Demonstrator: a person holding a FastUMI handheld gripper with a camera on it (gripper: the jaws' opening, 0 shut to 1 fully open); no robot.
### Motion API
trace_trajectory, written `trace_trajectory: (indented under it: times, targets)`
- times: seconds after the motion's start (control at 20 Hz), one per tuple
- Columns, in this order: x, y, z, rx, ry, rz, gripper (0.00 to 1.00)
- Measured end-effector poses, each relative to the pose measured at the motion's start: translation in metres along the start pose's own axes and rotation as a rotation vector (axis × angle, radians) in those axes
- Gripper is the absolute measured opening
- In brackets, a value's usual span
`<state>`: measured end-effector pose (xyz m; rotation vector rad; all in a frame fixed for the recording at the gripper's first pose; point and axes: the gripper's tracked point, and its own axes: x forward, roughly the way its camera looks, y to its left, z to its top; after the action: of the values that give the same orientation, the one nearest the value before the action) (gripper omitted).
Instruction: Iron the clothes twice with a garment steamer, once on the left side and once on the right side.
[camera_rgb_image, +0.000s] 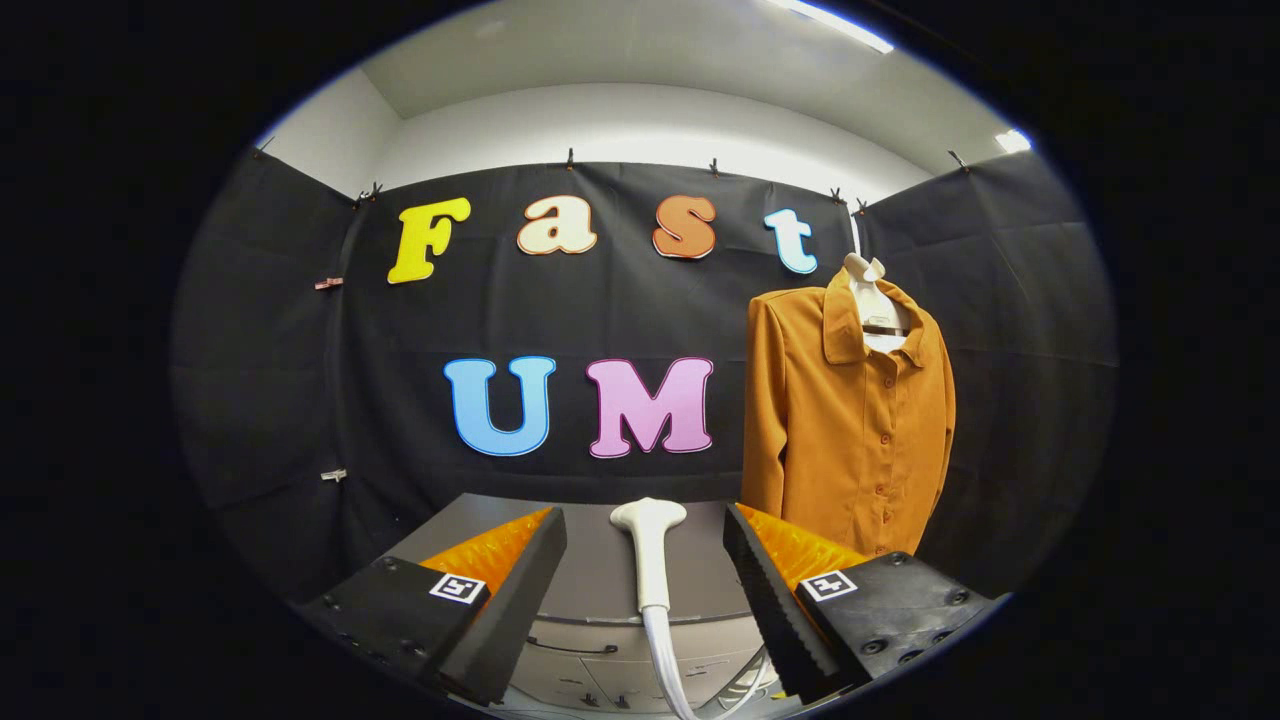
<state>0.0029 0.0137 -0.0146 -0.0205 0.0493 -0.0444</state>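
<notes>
Tongs (645, 575) released, steamer head (650, 550) btwn fingers, untouched; shirt (845, 420) hangs beyond, right.

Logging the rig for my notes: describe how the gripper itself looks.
The gripper has two wedge-shaped fingers with ridged inner faces. Each sits on a blocky mount with screws and a small square black-and-white marker. The fingers stand open, with the steamer head between them.

I have the gripper (645, 560) spread wide, fingers touching nothing. White steamer head (650, 545) stands upright between them, just ahead, hose (665, 660) trailing down, on a grey cabinet (600, 570). Orange shirt (850, 420) hangs beyond the right finger, on a hanger (868, 290).
</notes>
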Motion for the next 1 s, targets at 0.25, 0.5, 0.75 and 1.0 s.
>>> trace_trajectory:
  times: [0.25, 0.5, 0.75, 1.0]
  targets:
    - [0.004, 0.015, -0.016, 0.019, 0.044, -0.021, 0.98]
    - [0.014, 0.023, -0.038, 0.022, 0.09, -0.048, 0.98]
    - [0.055, 0.012, -0.053, 0.033, 0.13, -0.068, 0.99]
    - [0.115, 0.006, -0.075, 0.019, 0.211, -0.033, 0.98]
